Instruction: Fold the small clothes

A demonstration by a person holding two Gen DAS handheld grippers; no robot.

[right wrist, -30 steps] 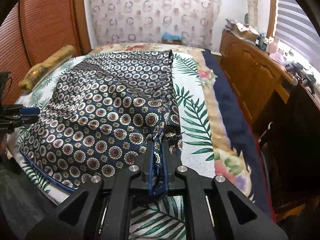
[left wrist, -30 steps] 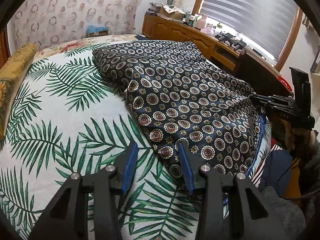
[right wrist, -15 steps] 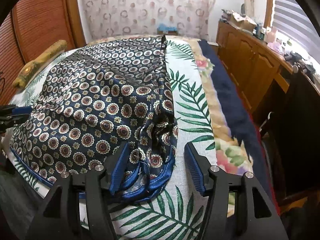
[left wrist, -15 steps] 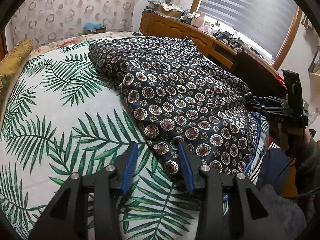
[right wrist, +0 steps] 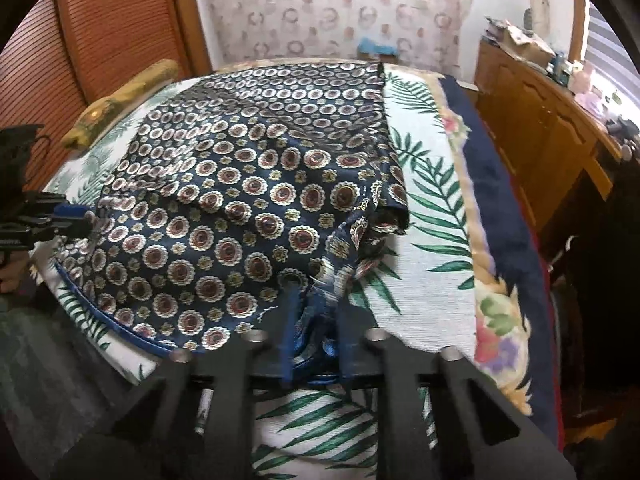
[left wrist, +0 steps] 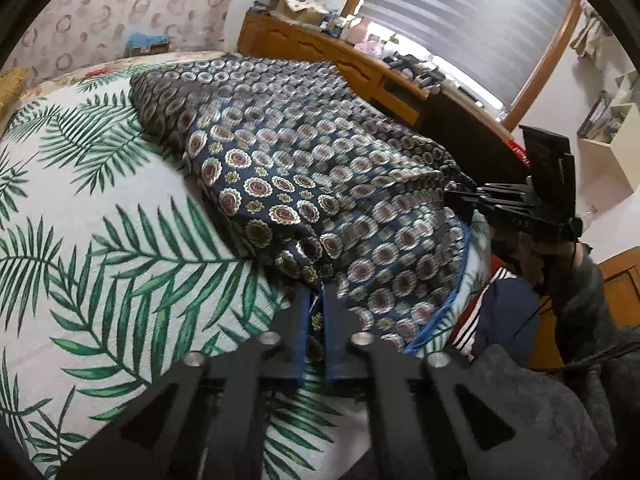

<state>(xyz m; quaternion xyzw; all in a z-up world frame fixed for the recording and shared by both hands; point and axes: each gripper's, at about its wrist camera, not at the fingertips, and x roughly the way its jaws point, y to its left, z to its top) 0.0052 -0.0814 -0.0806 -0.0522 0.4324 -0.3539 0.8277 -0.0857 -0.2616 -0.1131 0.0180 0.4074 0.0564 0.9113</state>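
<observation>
Pinching silky medallion-print garment (left wrist: 304, 184) hem: left gripper (left wrist: 316, 320), right gripper (right wrist: 314, 312) (bunched corner); leaf-print bedspread (left wrist: 100, 216).

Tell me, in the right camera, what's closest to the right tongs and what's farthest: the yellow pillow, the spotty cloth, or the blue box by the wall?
1. Spotty cloth: pinched in the right tongs, at the near bed edge.
2. Yellow pillow: far left, beside the wooden door.
3. Blue box: at the back, against the wallpaper.
</observation>
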